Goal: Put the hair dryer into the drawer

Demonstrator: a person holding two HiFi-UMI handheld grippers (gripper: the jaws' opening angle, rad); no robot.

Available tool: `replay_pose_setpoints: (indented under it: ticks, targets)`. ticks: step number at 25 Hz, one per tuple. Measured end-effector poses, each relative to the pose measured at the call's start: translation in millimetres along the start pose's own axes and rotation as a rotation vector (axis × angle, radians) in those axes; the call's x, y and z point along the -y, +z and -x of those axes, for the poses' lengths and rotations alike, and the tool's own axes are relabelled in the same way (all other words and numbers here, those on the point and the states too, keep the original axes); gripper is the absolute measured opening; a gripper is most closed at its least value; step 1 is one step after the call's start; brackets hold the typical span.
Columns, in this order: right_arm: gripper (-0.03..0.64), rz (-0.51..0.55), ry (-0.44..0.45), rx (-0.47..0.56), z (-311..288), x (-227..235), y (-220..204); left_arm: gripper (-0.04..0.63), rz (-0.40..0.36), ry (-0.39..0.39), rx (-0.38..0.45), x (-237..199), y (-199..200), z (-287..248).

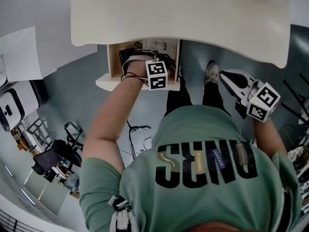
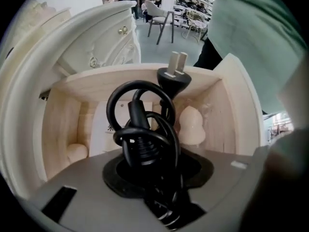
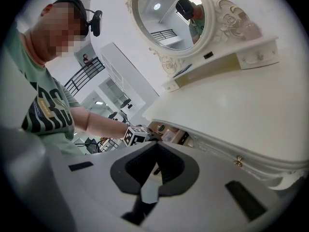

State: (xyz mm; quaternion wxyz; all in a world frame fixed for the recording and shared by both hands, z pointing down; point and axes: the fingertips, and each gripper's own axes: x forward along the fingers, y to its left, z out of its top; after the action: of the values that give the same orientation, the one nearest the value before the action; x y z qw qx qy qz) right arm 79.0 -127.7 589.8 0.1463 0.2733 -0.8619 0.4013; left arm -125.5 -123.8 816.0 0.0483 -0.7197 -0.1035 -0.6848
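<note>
Grey floor spreads beneath the white dressing table [image 1: 183, 13]. Nearest, at the frame's right, the right gripper [image 1: 226, 77] has its jaws pressed together, empty. Beyond, upper centre, the left gripper [image 2: 149, 168] pinches the black hair dryer [image 2: 141, 139] by its coiled-cord end, down inside the open wooden drawer [image 2: 63, 124].

He wears a green short-sleeved T-shirt [image 1: 203, 144] with big black block letters, dark trousers [image 1: 178, 98], a pale shoe [image 1: 211, 72] and a black head camera [image 3: 94, 19]. The left gripper [image 1: 145, 59] and right gripper [image 1: 226, 77] are grey, black-lined inside, each topped by a white cube with black square markers.
</note>
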Motion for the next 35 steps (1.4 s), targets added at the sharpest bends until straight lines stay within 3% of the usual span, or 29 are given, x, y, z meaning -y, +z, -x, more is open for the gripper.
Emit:
replay_pose_setpoints:
  ticks: [3, 5, 9, 13, 22, 26, 31, 35]
  targets:
    - [-0.006, 0.003, -0.001, 0.006, 9.4, 1.1, 1.0, 0.167, -0.067, 0.001, -0.041, 3.9, -9.2, -7.0]
    - [-0.006, 0.008, -0.002, 0.014, 18.9, 1.0, 3.2, 0.167, -0.07, 0.007, -0.06, 4.2, -12.7, -11.7]
    - [-0.006, 0.022, -0.012, 0.031, 29.1, -1.7, 7.7, 0.209, 0.02, 0.008, -0.014, 3.9, -16.6, -8.1]
    - [-0.006, 0.037, -0.023, 0.047, 31.5, -4.6, 19.1, 0.262, 0.139, 0.006, 0.084, -1.2, -25.6, 12.4]
    - [-0.006, 0.1, -0.034, 0.097, 58.7, -16.1, 54.9, 0.272, 0.294, 0.127, 0.226, -15.3, -15.7, 100.2]
    - [-0.006, 0.141, -0.045, 0.134, 78.1, -20.7, 78.4, 0.272, 0.379, 0.226, 0.395, -32.7, 12.0, 164.6]
    - [-0.006, 0.198, -0.062, 0.181, 110.6, -26.5, 102.9, 0.27, 0.489, 0.311, 0.676, -44.0, 65.1, 250.5]
    - [-0.006, 0.238, -0.086, 0.231, 146.5, -32.8, 130.7, 0.248, 0.525, 0.371, 0.888, -51.5, 111.7, 323.9]
